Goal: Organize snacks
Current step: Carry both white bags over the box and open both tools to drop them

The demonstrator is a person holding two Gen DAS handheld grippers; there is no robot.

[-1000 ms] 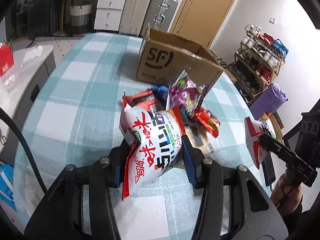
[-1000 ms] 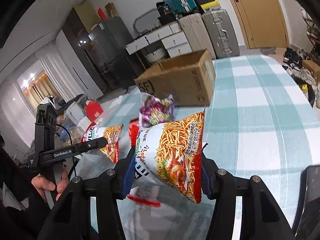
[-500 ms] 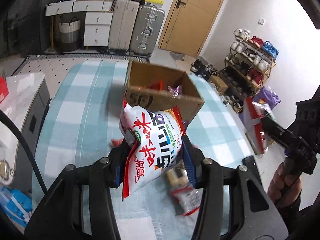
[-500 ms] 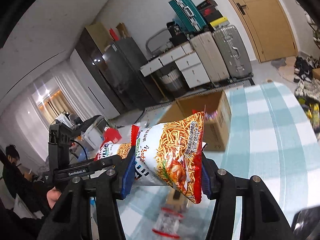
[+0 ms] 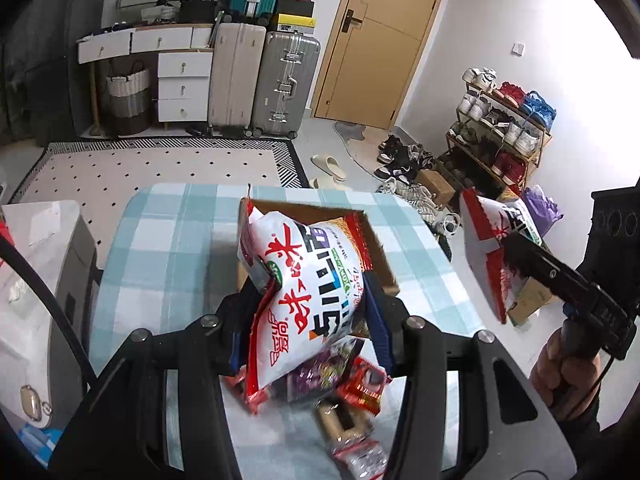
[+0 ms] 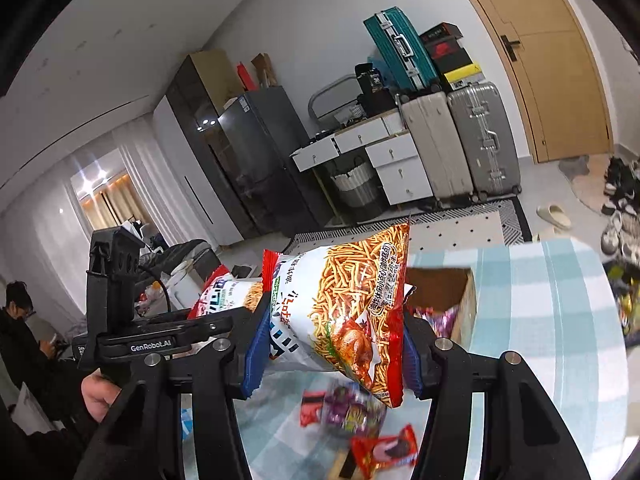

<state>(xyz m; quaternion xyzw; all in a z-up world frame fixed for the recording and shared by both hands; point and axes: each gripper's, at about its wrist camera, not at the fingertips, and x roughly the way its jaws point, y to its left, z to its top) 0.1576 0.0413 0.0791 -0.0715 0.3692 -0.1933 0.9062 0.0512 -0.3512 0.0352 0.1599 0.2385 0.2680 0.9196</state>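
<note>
My left gripper [image 5: 306, 320] is shut on a white and red snack bag [image 5: 308, 292], held high above the checked table [image 5: 168, 256]. The open cardboard box [image 5: 372, 248] sits just beyond and below the bag. My right gripper [image 6: 332, 354] is shut on a matching noodle snack bag [image 6: 344, 308], also lifted; it shows in the left wrist view [image 5: 492, 248] at the right. The box [image 6: 452, 292] lies behind that bag, with a purple packet inside. Loose snack packets [image 5: 356, 384] lie on the table below both grippers [image 6: 360, 420].
A white side cabinet [image 5: 40, 280] stands left of the table. Beyond the table's far edge are a rug, suitcases [image 5: 284, 84], drawers and a door. A shoe rack [image 5: 504, 128] stands at the right. A seated person [image 6: 20, 340] is far left.
Both grippers have risen and moved toward the box with their bags. The box now lies close under the left bag, and the loose packets have dropped low in both views.
</note>
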